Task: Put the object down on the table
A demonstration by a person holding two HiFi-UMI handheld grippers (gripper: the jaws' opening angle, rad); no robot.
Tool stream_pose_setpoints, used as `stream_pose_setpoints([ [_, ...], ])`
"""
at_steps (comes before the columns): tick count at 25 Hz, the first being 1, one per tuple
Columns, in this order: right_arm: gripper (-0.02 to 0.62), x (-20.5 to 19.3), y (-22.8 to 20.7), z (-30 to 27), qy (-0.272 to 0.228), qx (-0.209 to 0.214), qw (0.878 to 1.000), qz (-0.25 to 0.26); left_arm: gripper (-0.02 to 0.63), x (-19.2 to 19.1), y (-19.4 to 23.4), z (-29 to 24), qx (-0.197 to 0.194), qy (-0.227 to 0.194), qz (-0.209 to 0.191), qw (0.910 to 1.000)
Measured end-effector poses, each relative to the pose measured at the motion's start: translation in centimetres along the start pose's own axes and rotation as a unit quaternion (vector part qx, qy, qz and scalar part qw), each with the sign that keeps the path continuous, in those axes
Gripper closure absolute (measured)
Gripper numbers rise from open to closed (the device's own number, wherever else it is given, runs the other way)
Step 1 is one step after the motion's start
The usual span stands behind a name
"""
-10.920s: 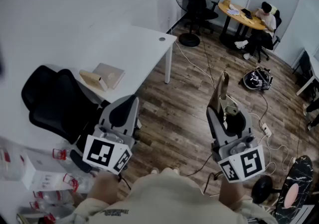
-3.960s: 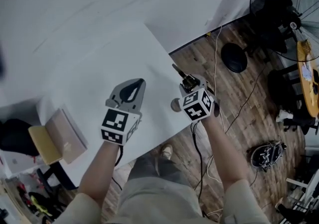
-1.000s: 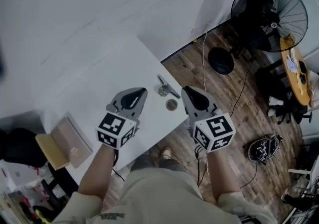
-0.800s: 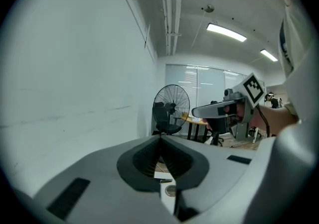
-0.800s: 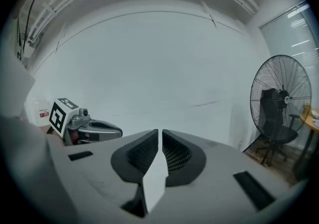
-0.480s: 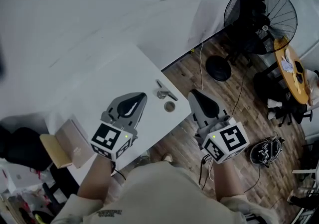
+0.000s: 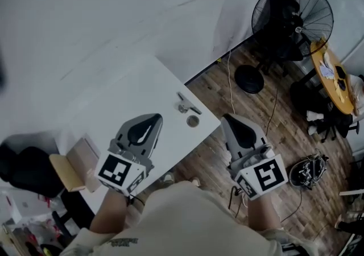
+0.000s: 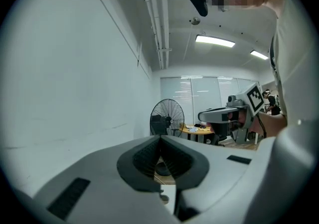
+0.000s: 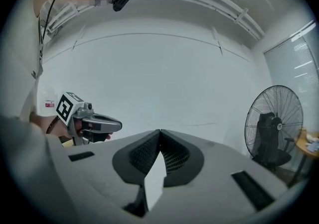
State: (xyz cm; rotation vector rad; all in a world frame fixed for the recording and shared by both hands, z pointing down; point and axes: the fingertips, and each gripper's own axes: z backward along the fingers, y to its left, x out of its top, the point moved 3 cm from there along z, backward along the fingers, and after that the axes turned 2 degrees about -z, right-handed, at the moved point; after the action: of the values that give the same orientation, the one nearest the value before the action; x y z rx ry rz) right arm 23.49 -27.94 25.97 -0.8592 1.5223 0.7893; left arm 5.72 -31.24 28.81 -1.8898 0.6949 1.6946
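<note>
At the far left, a black chair (image 7: 23, 164) stands against the edge of the white surface (image 7: 114, 101). Two flat tan boxes (image 7: 71, 165) lie on that surface near its left corner.

Next comes my left gripper (image 7: 153, 119), held over the near edge of the surface with its marker cube towards me. In the left gripper view its jaws are clenched, ribbed pads meeting at the tips, and there is nothing between them.

The object, a small metal piece (image 7: 185, 105), lies on the surface close to the right-hand corner. It sits ahead of both grippers and roughly between them, and neither one touches it. Just beside it, on the nearer side, is a round grommet (image 7: 193, 120) set into the surface.

My right gripper (image 7: 227, 119) hangs off the corner, over the wooden floor (image 7: 227, 78). It is near the surface's edge and apart from the object. In the right gripper view its jaws are pressed fully together and hold nothing.

Further right, a black pedestal fan (image 7: 291, 16) stands on the floor, with a cable (image 7: 230, 73) trailing past its base. A yellow round table (image 7: 333, 78) shows at the right edge, and a dark tangle of gear (image 7: 310, 170) lies on the floor below it.
</note>
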Motion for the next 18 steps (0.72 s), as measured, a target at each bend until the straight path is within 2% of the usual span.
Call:
stream_pose_setpoints([
  [6,0.572,0.4,0.4,1.2,-0.014,0.032,0.998,-0.061,0.584,0.5,-0.7,1.2,0.019,0.028,-0.047,0.9983],
  [8,0.572,0.6,0.3,1.3,-0.014,0.036,0.998,-0.059,0.584,0.6,-0.9,1.5,0.022,0.030,-0.047,0.9982],
  [12,0.572,0.6,0.0,1.0,-0.006,0.026,0.999,-0.025,0.584,0.8,-0.5,1.9,0.033,0.019,-0.038,0.9986],
  [18,0.572,0.5,-0.4,0.5,-0.004,0.028,0.999,-0.029,0.584,1.0,-0.3,1.8,0.027,0.012,-0.026,0.9992],
])
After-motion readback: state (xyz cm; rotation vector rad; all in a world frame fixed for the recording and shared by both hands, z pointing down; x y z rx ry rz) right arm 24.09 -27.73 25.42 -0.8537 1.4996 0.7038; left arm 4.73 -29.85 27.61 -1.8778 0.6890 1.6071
